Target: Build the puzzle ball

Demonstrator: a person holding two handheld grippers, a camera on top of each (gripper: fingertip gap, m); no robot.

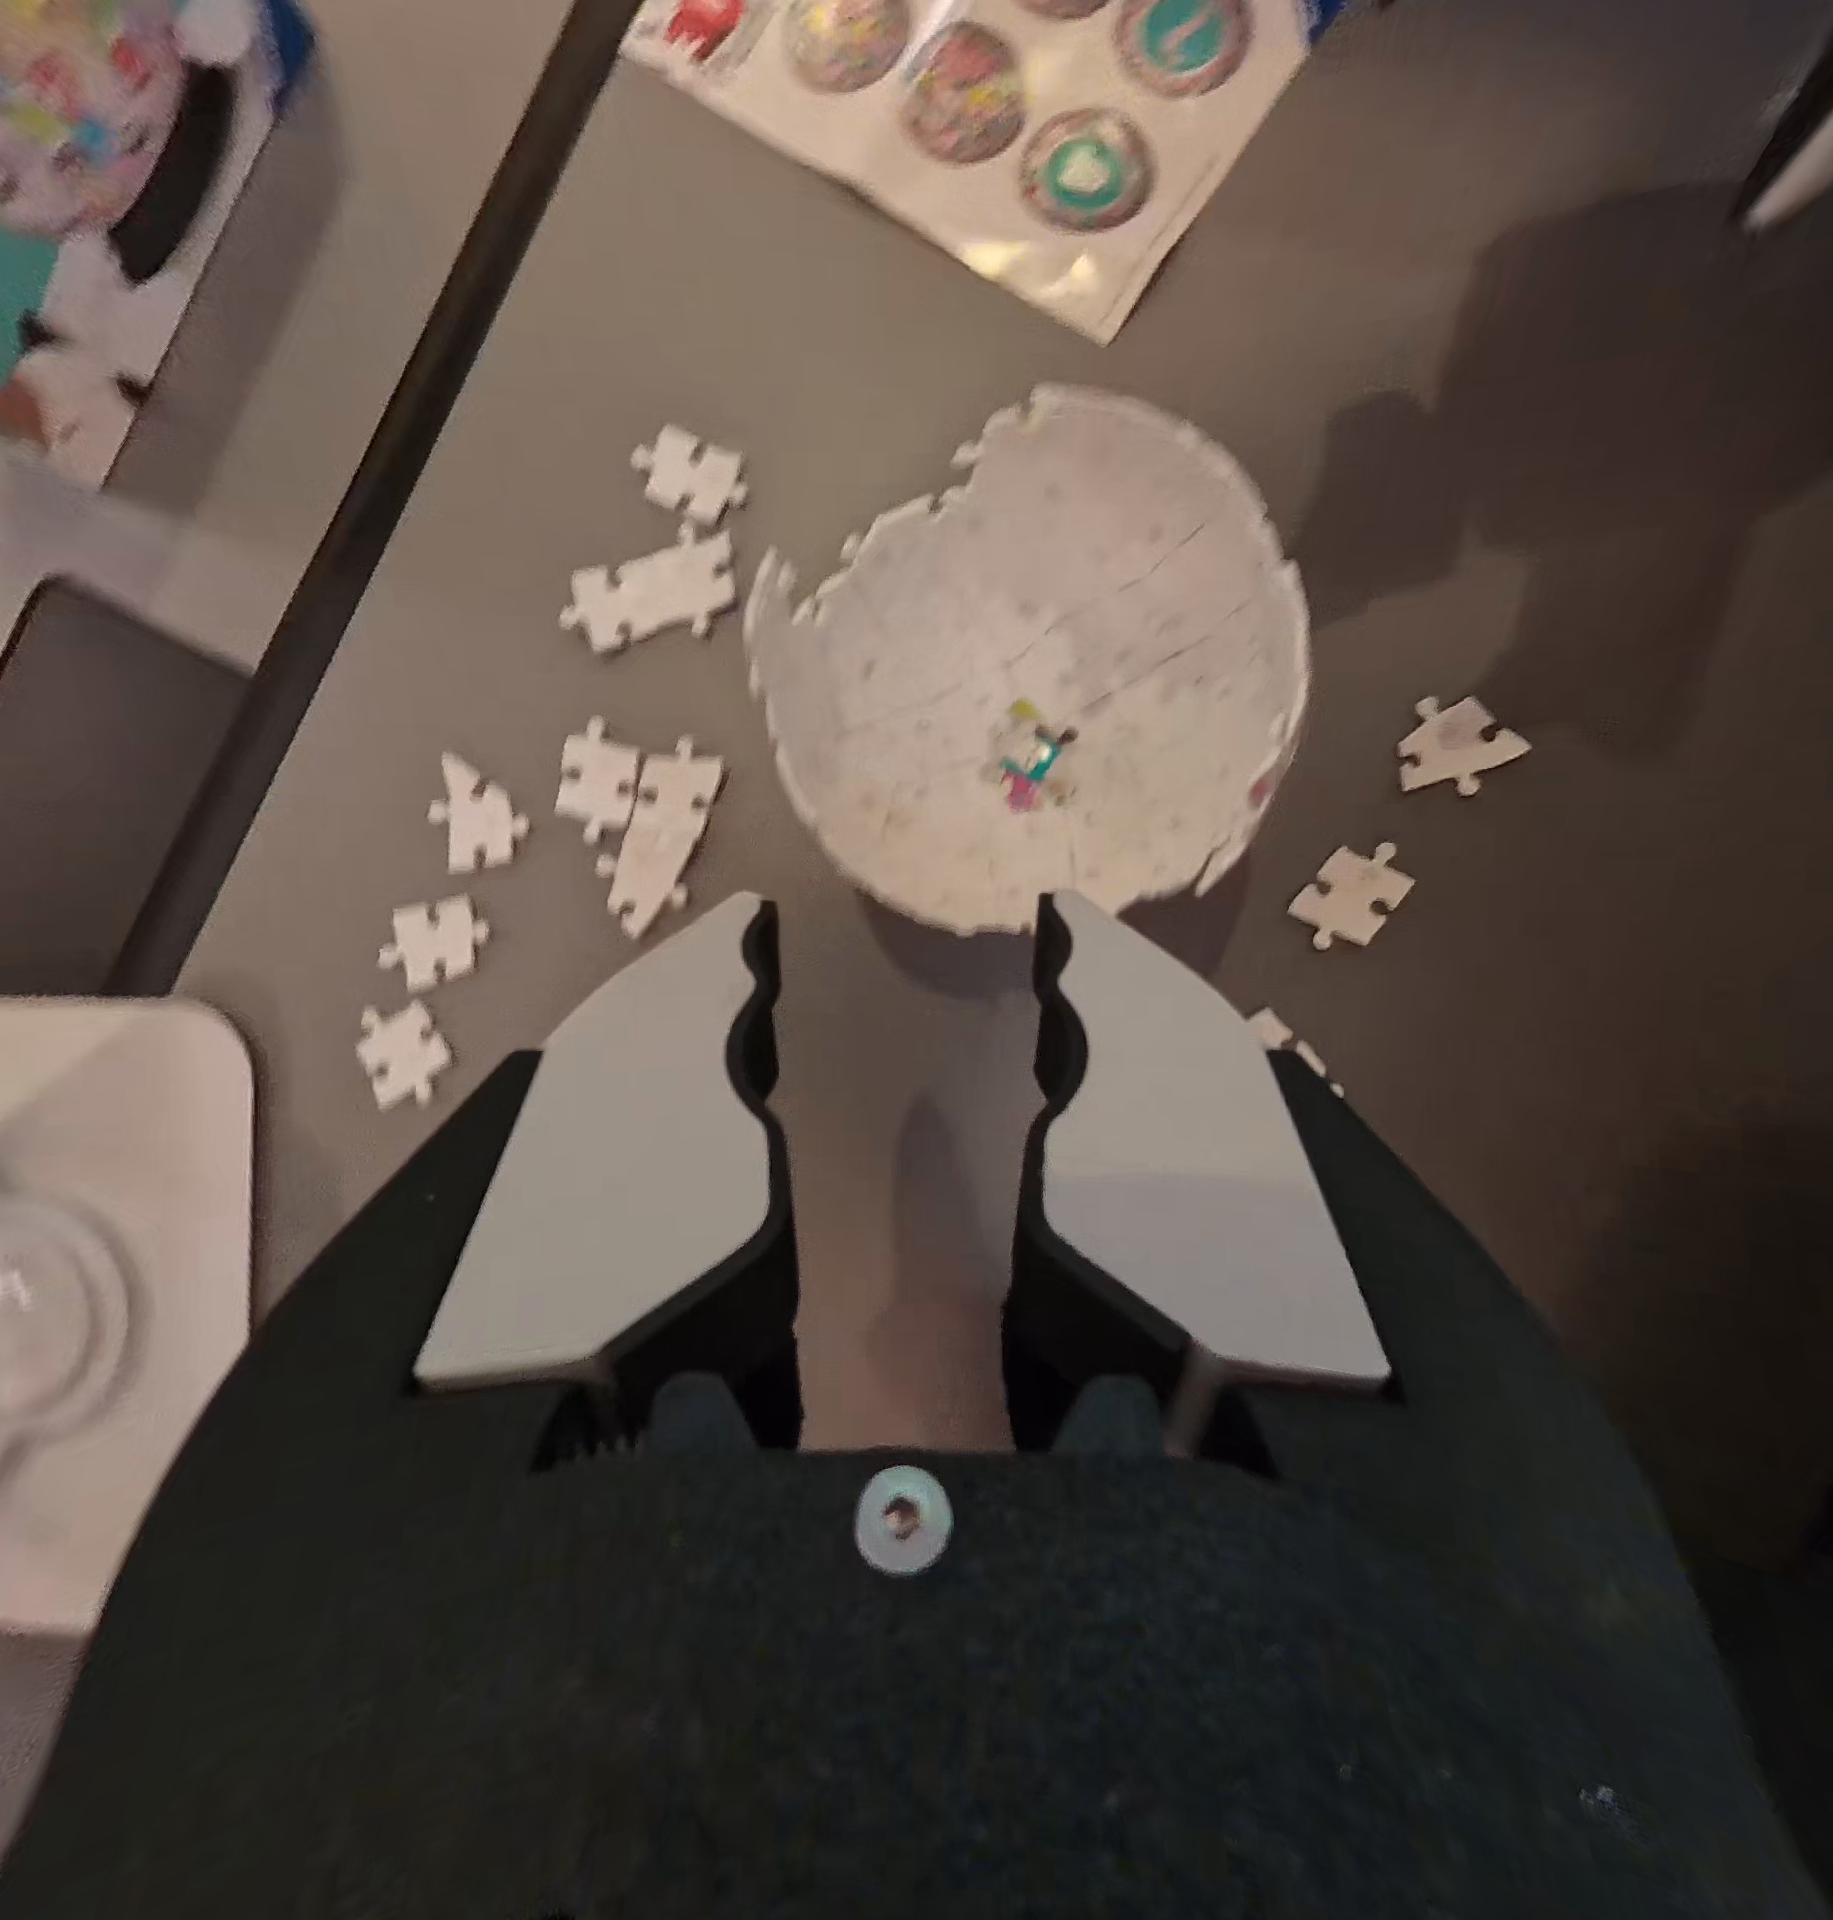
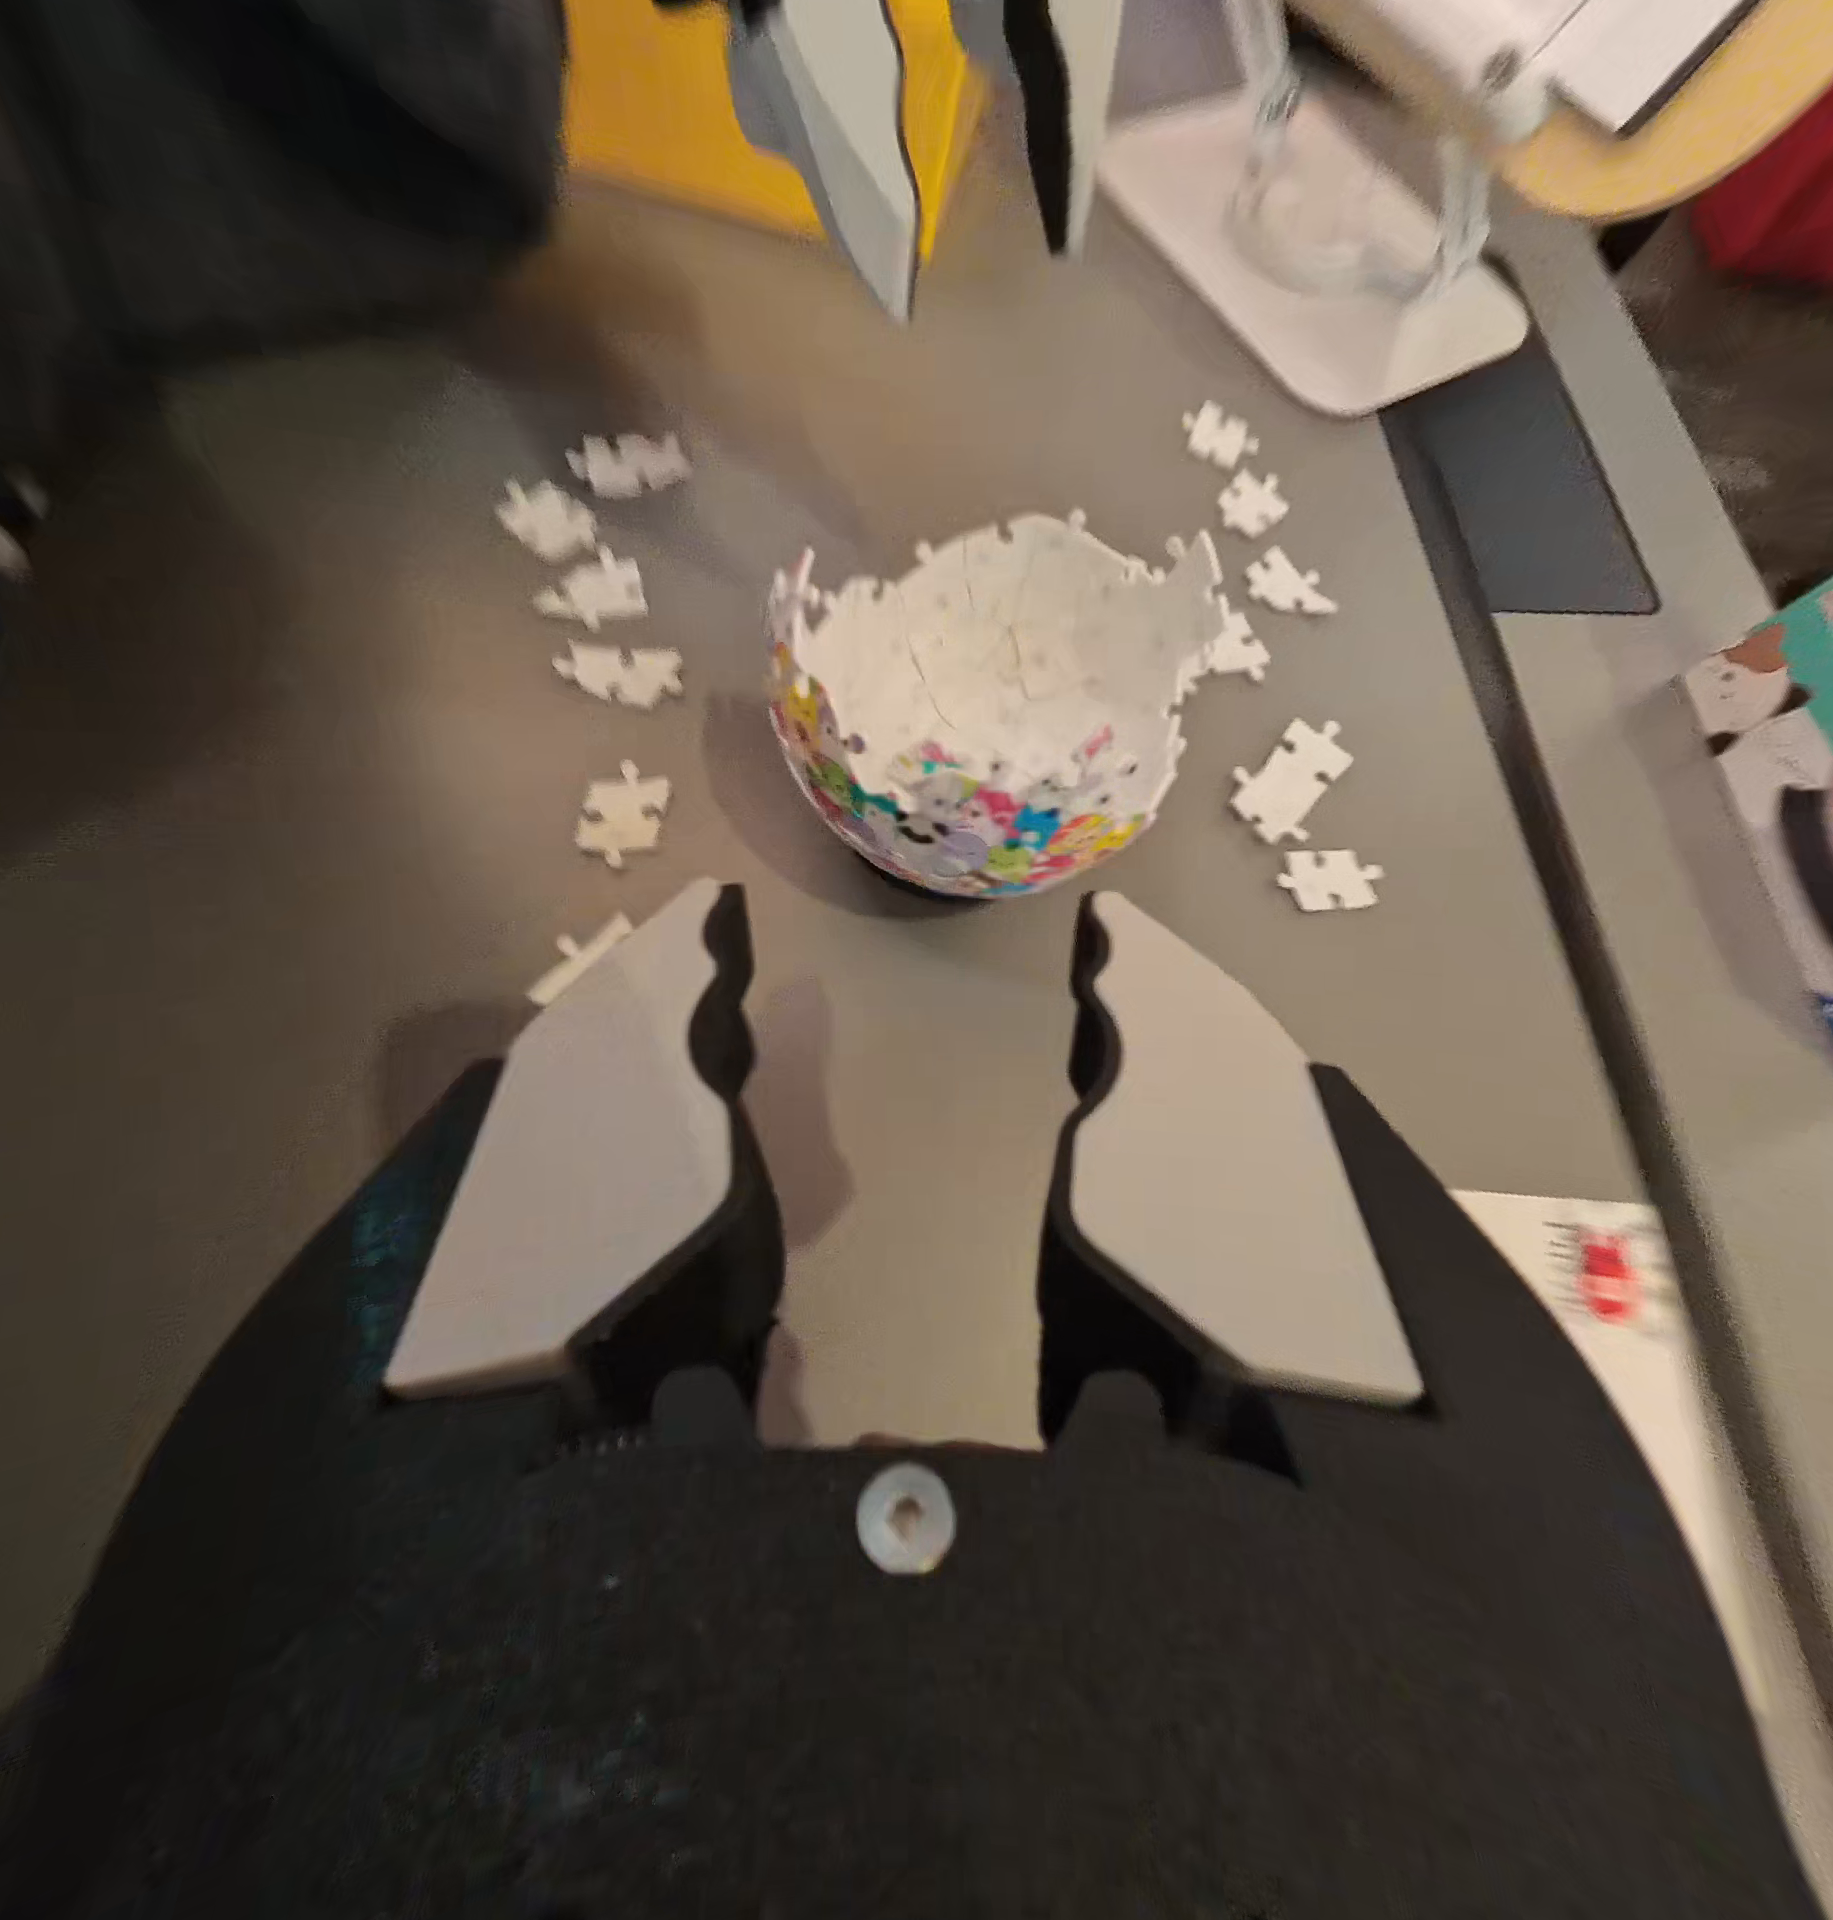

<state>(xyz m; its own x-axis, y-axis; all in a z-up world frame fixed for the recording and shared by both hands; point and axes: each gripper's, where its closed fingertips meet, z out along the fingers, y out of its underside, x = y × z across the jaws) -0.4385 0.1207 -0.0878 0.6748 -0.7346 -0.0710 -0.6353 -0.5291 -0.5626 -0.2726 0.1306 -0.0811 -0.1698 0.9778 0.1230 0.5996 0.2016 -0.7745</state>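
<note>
Both my left gripper (image 1: 901,914) and right gripper (image 2: 907,904) are agape, empty. Half-built colourful shell-shaped puzzle ball (image 2: 969,717) at twelve o'clock; next, I judge, fetch a loose white cardboard piece (image 2: 1291,777) at two o'clock.

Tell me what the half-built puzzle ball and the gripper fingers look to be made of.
Puzzle ball: seemingly thin rigid plastic, since its curved pieces hold a bowl shape; matte white inside, colour-printed outside. Right gripper fingers: smooth, flat pale-grey plates, plastic or metal, with wavy black inner pads, perhaps rubber.
</note>
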